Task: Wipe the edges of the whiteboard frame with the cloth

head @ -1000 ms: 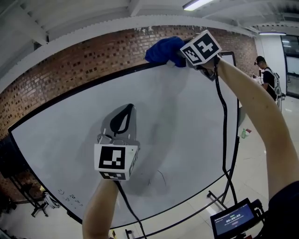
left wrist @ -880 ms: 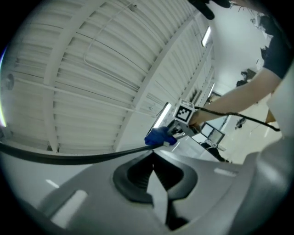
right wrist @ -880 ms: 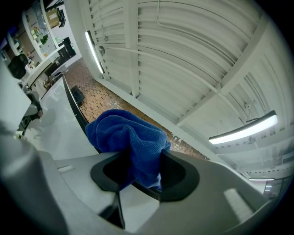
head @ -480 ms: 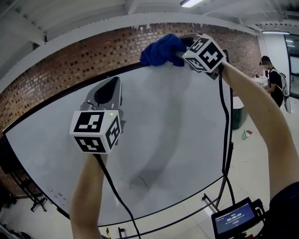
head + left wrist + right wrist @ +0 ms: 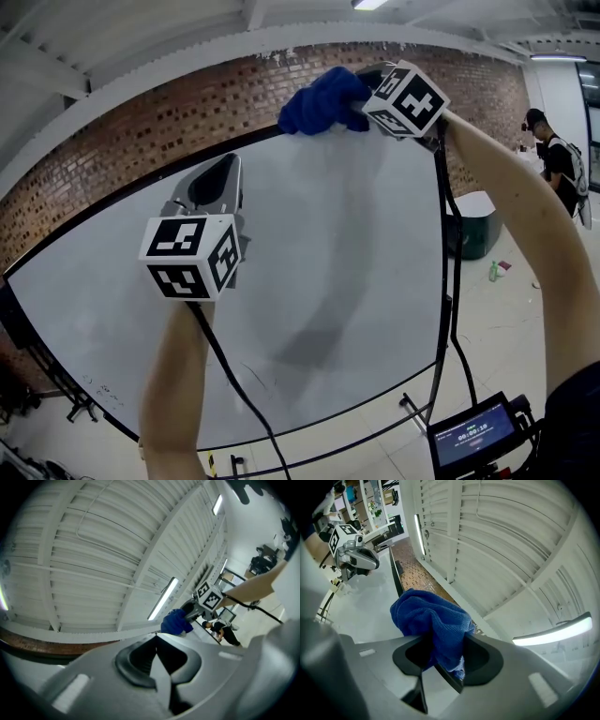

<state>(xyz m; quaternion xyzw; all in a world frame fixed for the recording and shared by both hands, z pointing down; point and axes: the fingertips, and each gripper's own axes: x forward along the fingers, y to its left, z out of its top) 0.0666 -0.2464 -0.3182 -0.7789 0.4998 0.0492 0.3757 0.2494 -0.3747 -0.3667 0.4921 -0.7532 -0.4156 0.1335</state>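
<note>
A large whiteboard (image 5: 309,262) with a thin black frame (image 5: 141,192) leans in front of a brick wall. My right gripper (image 5: 361,98) is shut on a bunched blue cloth (image 5: 319,101), which rests on the top edge of the frame near its right end. The right gripper view has the cloth (image 5: 433,625) clamped between the jaws (image 5: 440,656), with the black frame edge (image 5: 397,576) running away beyond it. My left gripper (image 5: 220,178) is shut and holds nothing; it is raised in front of the board's upper left. Its own view shows the jaws (image 5: 157,660) closed, pointing towards the ceiling.
Black cables (image 5: 448,244) hang from both grippers across the board. The board's stand (image 5: 412,412) and a small screen (image 5: 473,433) sit at the lower right. A person (image 5: 558,159) stands far right near a dark bin (image 5: 473,223).
My left gripper rose and shifted left in front of the board. The right gripper slid the cloth a little leftward along the top frame edge.
</note>
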